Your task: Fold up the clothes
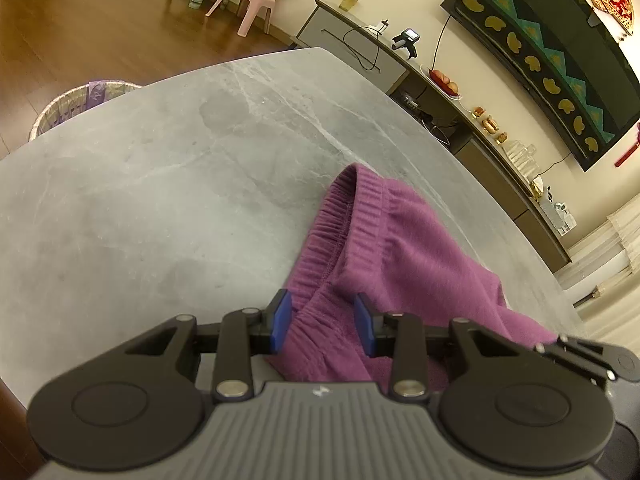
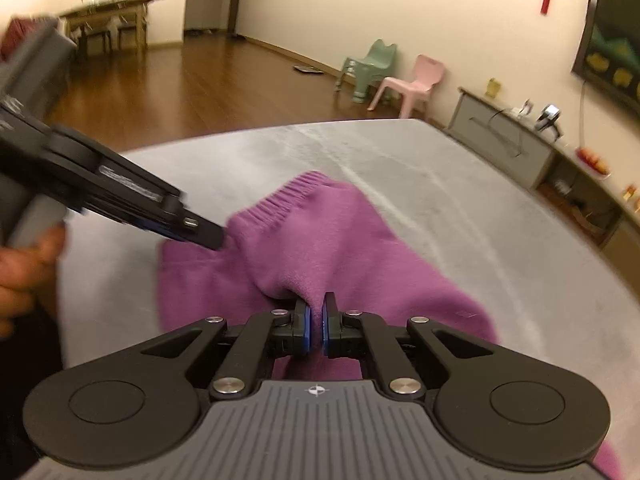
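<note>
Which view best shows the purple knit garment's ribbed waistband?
The left wrist view: the ribbed waistband of the purple knit garment lies sharp and opened. The right wrist view shows only a blurred outer stretch.

Right tongs point(image 2: 316, 320) clamped, left tongs point(image 1: 325, 320) parted

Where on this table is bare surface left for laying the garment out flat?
Bare grey marble table runs from the purple pants' waistband to the far edge, and on the wicker-basket side. Crowded only at the near edge, where both tongs meet the pants.
</note>
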The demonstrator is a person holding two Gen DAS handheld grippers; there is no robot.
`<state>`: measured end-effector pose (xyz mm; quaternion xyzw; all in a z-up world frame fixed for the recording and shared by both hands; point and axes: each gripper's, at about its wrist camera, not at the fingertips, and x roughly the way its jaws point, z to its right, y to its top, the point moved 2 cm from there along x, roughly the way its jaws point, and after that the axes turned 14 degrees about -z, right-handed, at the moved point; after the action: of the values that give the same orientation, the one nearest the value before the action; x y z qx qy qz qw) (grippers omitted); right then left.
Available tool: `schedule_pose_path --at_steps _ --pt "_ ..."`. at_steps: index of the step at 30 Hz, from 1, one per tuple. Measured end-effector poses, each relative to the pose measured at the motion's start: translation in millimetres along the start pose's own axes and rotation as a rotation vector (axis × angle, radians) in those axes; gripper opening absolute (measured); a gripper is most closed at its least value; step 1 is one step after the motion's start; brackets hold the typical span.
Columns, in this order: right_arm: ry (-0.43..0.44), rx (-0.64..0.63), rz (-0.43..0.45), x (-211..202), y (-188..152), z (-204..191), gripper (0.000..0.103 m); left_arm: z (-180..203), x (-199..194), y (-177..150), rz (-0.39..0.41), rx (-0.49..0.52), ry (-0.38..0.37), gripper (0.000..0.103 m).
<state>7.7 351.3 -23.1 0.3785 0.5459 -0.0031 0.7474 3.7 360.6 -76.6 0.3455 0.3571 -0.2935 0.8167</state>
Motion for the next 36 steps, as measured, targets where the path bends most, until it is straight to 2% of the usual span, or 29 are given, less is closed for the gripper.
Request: schedule_pose_path --at_steps 3,5,9,10,12,13,14,18,19,20,21,22,24,25,27,29,31,33,36 --pt "0.115 0.036 0.014 -19.0 -3.1 -0.2 0.004 1.1 -0.9 -0.8 0.002 0.002 0.004 0.035" --pt "0.130 0.022 0.014 -26.9 -5.6 -3.8 0.004 1.8 -1.4 -1.2 0.002 0.002 0.006 0.035" --pt "-0.057 -0.123 0.022 -18.1 -10.0 -24.0 0.006 3.9 -2.5 -2.2 0.005 -0.004 0.008 0.035" --pt "-0.104 -0.159 0.029 -16.1 -10.7 -29.3 0.010 3.3 -4.0 -2.6 0.011 -0.011 0.003 0.035" --pt "-0.196 -0.231 0.043 -12.5 -11.9 -40.1 0.031 0.3 -8.2 -2.3 0.025 -0.031 -0.014 0.035" --pt "-0.222 -0.285 0.066 -12.4 -11.1 -49.3 0.049 -2.3 -10.1 -1.7 0.032 -0.048 -0.023 0.035" --pt "-0.248 -0.339 0.087 -12.0 -10.3 -58.4 0.053 -4.9 -12.0 -1.0 0.040 -0.064 -0.032 0.035" --pt "-0.424 -0.601 0.042 22.7 -7.6 -84.7 0.051 -11.4 -14.2 0.4 0.044 -0.102 -0.049 0.035" --pt "-0.447 -0.637 0.017 30.6 -7.1 -86.0 0.044 -11.7 -14.5 0.5 0.044 -0.103 -0.052 0.035" --pt "-0.454 -0.645 0.000 35.0 -4.9 -84.7 0.017 -12.0 -14.8 0.7 0.044 -0.104 -0.055 0.035" --pt "-0.459 -0.651 -0.017 38.9 -2.5 -83.3 0.005 -12.1 -16.1 0.8 0.048 -0.105 -0.061 0.035" --pt "-0.448 -0.622 -0.017 35.8 1.6 -79.1 0.003 -12.6 -18.1 1.1 0.055 -0.109 -0.072 0.035" --pt "-0.377 -0.485 0.028 12.6 12.6 -65.1 0.003 -13.5 -22.1 1.8 0.071 -0.114 -0.094 0.035" --pt "-0.308 -0.380 0.065 -7.6 16.3 -56.4 0.003 -14.6 -23.7 2.2 0.077 -0.116 -0.103 0.035" --pt "-0.107 -0.177 0.125 -47.3 14.8 -42.0 0.003 -16.2 -24.6 3.4 0.087 -0.127 -0.107 0.035" --pt "-0.007 -0.144 0.103 -52.9 5.6 -47.5 0.003 -16.0 -21.8 5.4 0.080 -0.136 -0.112 0.035" --pt "0.009 -0.180 0.037 -32.8 -3.0 -60.6 0.003 -11.5 -18.0 6.6 0.057 -0.119 -0.134 0.035" --pt "-0.004 -0.206 -0.021 -6.2 -11.8 -69.8 0.003 -1.1 -16.7 4.6 0.038 -0.057 -0.146 0.035" --pt "0.015 -0.163 -0.021 1.0 -22.7 -68.3 0.004 12.2 -22.7 0.2 0.077 0.030 -0.085 0.036"
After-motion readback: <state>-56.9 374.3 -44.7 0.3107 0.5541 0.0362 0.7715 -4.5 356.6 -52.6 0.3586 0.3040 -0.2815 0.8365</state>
